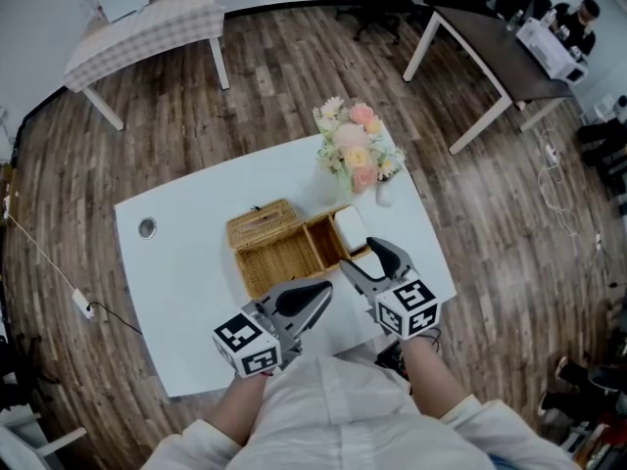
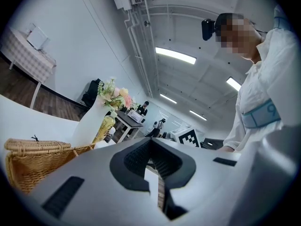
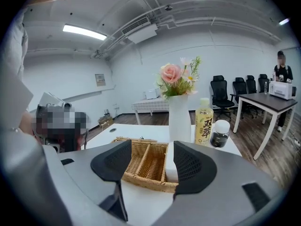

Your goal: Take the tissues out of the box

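Observation:
A wicker box (image 1: 279,260) lies open on the white table (image 1: 186,292), its lid (image 1: 262,224) tipped back. A white tissue pack (image 1: 350,228) stands in the box's right end. My right gripper (image 1: 359,253) is open just in front of that end. In the right gripper view the tissue pack (image 3: 170,166) shows against the inner edge of the right pad, and the wicker box (image 3: 143,164) fills the gap of the right gripper (image 3: 151,147). My left gripper (image 1: 323,292) is shut and empty, near the box's front. In the left gripper view, the left gripper (image 2: 150,142) points up and away.
A white vase of flowers (image 1: 355,150) stands behind the box at the table's far right. Beside the vase (image 3: 178,119) are a yellow drink bottle (image 3: 204,122) and a small dark jar (image 3: 219,133). A dark desk (image 1: 490,42) and chairs stand further back.

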Motion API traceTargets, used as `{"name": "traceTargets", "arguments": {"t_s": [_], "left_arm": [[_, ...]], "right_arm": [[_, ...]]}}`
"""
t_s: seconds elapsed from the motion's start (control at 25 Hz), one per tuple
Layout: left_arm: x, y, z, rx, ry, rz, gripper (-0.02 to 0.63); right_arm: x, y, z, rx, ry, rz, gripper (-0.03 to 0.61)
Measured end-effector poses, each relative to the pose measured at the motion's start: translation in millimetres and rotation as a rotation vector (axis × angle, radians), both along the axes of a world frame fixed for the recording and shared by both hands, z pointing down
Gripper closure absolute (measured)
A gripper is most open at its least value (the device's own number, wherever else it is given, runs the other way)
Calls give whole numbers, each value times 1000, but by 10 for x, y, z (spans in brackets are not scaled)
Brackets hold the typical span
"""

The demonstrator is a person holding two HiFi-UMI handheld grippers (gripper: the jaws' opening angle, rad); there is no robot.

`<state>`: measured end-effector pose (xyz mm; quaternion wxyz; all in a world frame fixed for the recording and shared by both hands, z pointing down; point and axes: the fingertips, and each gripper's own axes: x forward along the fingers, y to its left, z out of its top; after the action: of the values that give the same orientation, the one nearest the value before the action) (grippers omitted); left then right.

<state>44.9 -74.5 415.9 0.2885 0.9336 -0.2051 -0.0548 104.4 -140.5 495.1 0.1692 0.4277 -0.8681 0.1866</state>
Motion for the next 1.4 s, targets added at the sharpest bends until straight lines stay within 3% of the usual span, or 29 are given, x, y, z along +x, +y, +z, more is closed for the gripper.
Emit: {"name": "traceTargets", "arguments": {"t_s": [1.4], "left_arm": [[8, -59, 148, -48, -19, 18, 614]], "right_arm": [[160, -523, 663, -102, 217, 29, 296]]}}
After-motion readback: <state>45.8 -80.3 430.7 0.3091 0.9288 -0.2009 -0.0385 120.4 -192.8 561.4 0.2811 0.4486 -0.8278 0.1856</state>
